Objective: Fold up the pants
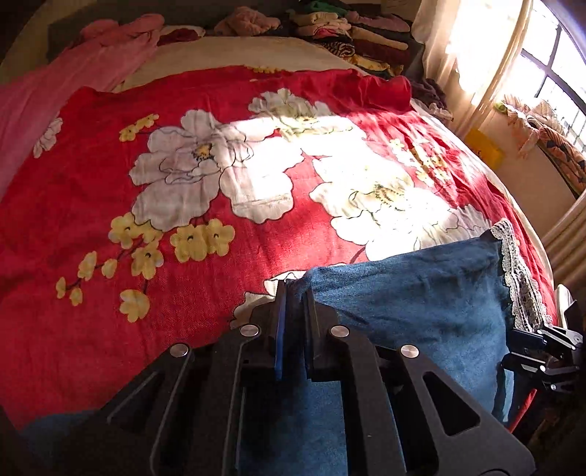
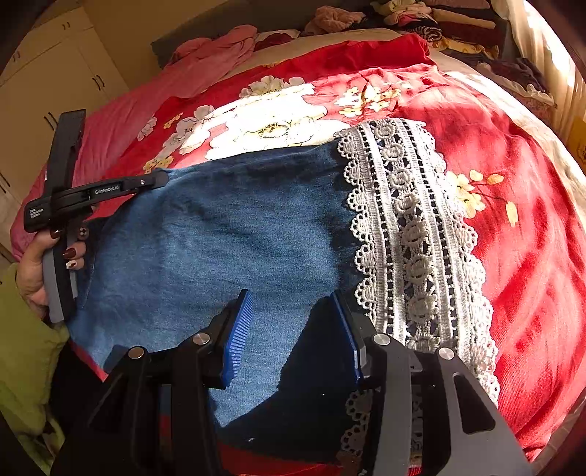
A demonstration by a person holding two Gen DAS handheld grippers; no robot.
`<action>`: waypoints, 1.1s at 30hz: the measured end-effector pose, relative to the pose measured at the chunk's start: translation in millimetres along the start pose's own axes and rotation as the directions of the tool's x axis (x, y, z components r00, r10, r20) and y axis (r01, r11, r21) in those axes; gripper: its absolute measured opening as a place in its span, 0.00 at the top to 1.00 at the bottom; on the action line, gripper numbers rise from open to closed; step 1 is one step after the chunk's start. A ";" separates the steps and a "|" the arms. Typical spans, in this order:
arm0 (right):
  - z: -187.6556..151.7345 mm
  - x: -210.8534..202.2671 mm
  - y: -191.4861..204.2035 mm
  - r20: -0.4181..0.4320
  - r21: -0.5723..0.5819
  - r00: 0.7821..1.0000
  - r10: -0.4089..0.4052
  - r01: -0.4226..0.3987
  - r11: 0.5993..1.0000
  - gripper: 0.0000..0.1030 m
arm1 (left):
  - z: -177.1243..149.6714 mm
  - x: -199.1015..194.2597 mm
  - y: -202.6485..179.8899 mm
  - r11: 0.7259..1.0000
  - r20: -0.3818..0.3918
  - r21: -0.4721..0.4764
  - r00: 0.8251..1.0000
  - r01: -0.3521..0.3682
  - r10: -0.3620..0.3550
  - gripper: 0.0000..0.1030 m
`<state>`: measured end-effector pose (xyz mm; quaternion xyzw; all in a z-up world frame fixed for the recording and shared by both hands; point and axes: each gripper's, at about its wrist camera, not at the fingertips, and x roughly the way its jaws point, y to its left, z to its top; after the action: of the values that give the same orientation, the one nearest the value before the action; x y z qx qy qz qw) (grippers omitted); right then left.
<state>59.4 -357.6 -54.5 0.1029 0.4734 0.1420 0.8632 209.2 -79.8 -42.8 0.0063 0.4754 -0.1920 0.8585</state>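
Note:
The blue denim pants (image 2: 227, 238) with a white lace hem (image 2: 410, 234) lie on the near edge of the red floral bedspread (image 2: 512, 183). They also show in the left wrist view (image 1: 414, 304), lace (image 1: 512, 271) at the right. My left gripper (image 1: 295, 293) is shut on the denim's left corner; it also appears in the right wrist view (image 2: 161, 179) at the pants' far left edge. My right gripper (image 2: 293, 304) is open, its blue pads (image 2: 240, 329) spread above the denim near the lace. It also shows at the right edge of the left wrist view (image 1: 545, 351).
The bedspread (image 1: 146, 183) covers the bed. A pink cloth (image 1: 55, 91) lies at the far left. Stacks of folded clothes (image 1: 351, 33) sit along the far side. A sunlit window (image 1: 549, 73) is at the right. White cupboards (image 2: 47, 84) stand at the left.

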 end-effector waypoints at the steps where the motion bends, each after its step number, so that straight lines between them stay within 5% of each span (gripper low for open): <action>1: 1.1 -1.2 0.7 -0.001 -0.004 1.000 -0.001 0.001 1.000 0.59 | -2.4 5.8 1.4 1.000 -0.013 -0.007 1.000 0.005 -0.005 0.98; 9: 50.5 -42.1 -40.1 0.175 0.080 0.981 -0.087 0.074 0.994 0.59 | -6.2 8.4 0.5 1.000 -0.009 0.006 1.000 0.007 -0.007 0.95; 17: 88.5 29.7 -83.0 0.022 0.071 0.994 -0.105 0.103 0.992 0.57 | -9.4 8.4 -4.8 0.999 0.004 0.025 1.000 -0.026 0.026 0.95; 19: 86.3 32.4 -83.2 0.029 0.069 0.997 -0.074 0.072 0.995 0.63 | -10.6 8.0 -4.9 0.999 0.009 0.027 1.000 -0.030 0.030 0.95; 21: 83.6 25.1 -77.0 0.049 0.044 0.998 -0.033 0.030 0.999 0.84 | -12.0 7.9 -7.3 0.999 0.010 0.036 0.999 -0.039 0.038 0.97; 27: 92.7 -18.8 -65.8 0.216 0.017 0.975 -0.048 0.046 0.999 0.85 | -4.0 -9.6 -17.1 0.994 0.063 0.079 0.995 -0.082 0.077 0.99; 33: 107.2 19.8 -71.8 0.098 -0.018 0.982 -0.160 0.162 0.987 0.84 | 1.0 8.7 -23.2 0.987 0.050 0.098 0.991 -0.131 0.126 0.98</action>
<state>170.9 -422.8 -35.6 0.0598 0.4362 0.0727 0.8949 206.3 -104.2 -45.4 0.0761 0.4447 -0.1600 0.8780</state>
